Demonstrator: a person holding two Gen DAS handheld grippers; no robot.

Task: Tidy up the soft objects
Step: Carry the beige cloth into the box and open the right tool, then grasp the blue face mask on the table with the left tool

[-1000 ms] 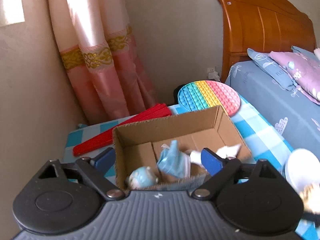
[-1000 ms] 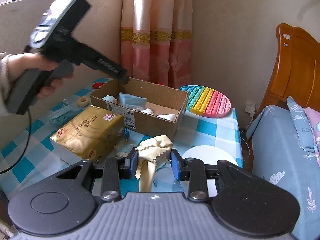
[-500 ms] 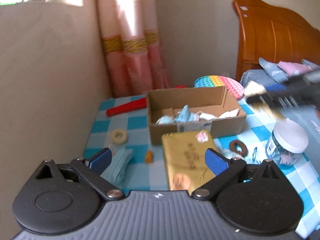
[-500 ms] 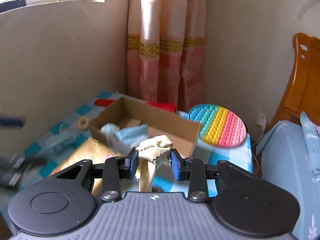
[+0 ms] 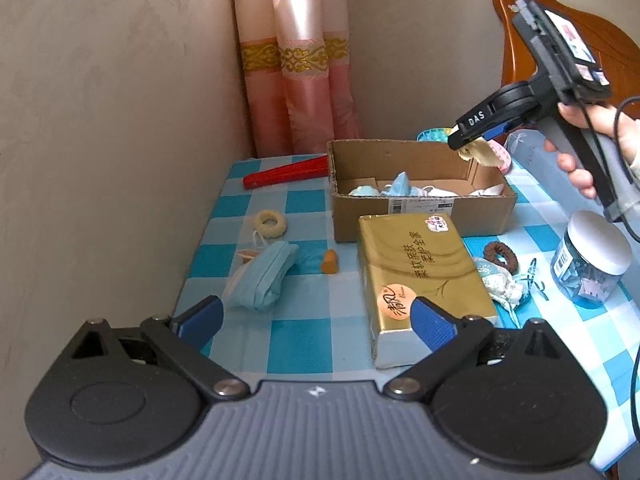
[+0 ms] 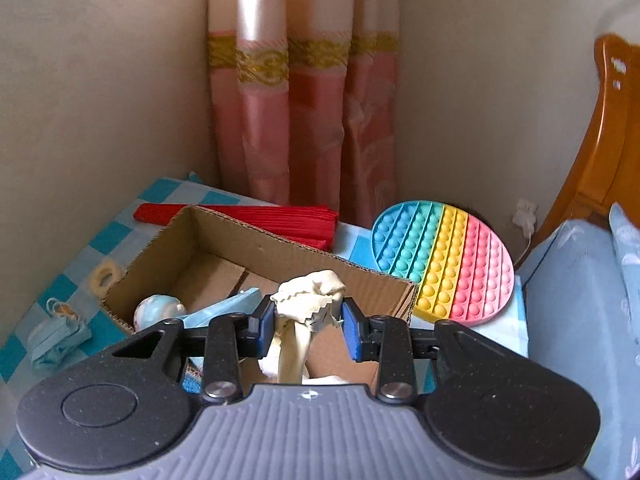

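Right claw point(image 6: 308, 322) clamped on cream cloth point(image 6: 308, 300) above cardboard box point(image 6: 256, 240), likely for dropping in; left claw point(image 5: 316, 318) apart, empty.

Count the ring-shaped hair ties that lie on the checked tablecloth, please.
2. A cream hair tie lies left of the cardboard box; a brown hair tie lies right of the gold tissue pack. Others may be hidden.

A home bedroom: wooden headboard point(image 6: 608, 152), bed point(image 6: 572, 300), pink curtain point(image 6: 304, 120).
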